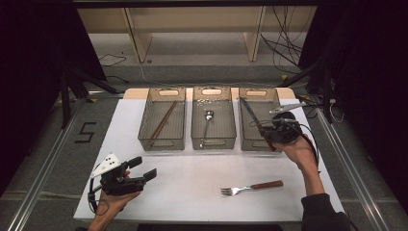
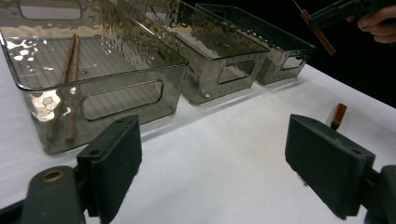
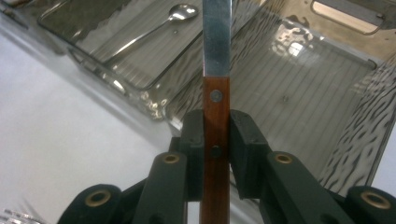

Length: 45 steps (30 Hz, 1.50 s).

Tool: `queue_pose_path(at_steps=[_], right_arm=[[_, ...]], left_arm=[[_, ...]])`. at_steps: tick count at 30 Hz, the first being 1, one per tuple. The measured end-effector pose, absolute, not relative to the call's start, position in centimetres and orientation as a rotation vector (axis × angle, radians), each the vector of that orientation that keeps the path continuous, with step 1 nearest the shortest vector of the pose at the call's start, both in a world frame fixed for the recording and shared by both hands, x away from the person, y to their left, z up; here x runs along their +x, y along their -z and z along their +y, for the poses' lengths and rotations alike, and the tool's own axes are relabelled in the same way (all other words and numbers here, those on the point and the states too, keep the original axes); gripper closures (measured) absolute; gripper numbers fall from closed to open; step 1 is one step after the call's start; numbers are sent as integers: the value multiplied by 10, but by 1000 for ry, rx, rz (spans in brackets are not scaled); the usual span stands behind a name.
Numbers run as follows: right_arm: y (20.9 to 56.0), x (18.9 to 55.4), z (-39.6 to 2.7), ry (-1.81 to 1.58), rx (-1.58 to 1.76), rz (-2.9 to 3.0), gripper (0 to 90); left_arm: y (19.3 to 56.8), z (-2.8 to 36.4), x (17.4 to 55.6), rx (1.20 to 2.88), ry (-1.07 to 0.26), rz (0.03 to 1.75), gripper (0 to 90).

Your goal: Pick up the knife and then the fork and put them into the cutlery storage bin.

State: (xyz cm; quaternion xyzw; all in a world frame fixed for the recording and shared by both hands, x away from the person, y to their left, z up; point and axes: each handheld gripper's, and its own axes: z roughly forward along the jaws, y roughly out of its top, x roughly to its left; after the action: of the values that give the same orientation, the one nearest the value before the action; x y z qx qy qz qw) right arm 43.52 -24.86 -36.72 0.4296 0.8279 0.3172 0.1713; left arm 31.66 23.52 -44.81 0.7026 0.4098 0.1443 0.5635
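Wood handle: my right gripper (image 3: 216,140) is clamped on the brown handle of the knife (image 3: 216,37), a pad on each flat side.
Knife's place: in the air over the right bin (image 1: 259,140), at its near end.
Long axis: the blade runs straight out ahead of my right fingers (image 3: 243,140), up and away along the bin's length, toward its far handle cut-out.
Tilt: the blade seems to lean a little toward the middle bin (image 1: 213,139); from above it is too small to be sure.
Other hand: my left gripper (image 1: 140,169) has its jaws wide apart on nothing, well left of the right bin.
Nearer hand: the right, by far.
Also waiting: the fork (image 1: 251,187) lies on the white table (image 1: 192,183), nearer me than the right bin.
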Motion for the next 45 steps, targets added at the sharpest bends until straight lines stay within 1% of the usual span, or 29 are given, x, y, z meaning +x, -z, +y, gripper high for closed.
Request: queue_pose_path(at_steps=[6, 12, 23, 32, 45], right_arm=[[361, 450, -248, -926, 1263, 2312, 772], [362, 466, -250, -943, 1326, 2288, 771], [360, 484, -240, -940, 1382, 2261, 771], [369, 496, -236, -926, 1441, 2248, 771], [381, 502, -237, -902, 1511, 2228, 770]], left_arm=[[448, 235, 316, 1663, -343, 958, 182], [448, 235, 316, 1662, -344, 957, 179], [447, 235, 316, 1662, -346, 950, 172], [447, 235, 316, 1660, -346, 948, 167], [447, 235, 316, 1662, -345, 945, 166]])
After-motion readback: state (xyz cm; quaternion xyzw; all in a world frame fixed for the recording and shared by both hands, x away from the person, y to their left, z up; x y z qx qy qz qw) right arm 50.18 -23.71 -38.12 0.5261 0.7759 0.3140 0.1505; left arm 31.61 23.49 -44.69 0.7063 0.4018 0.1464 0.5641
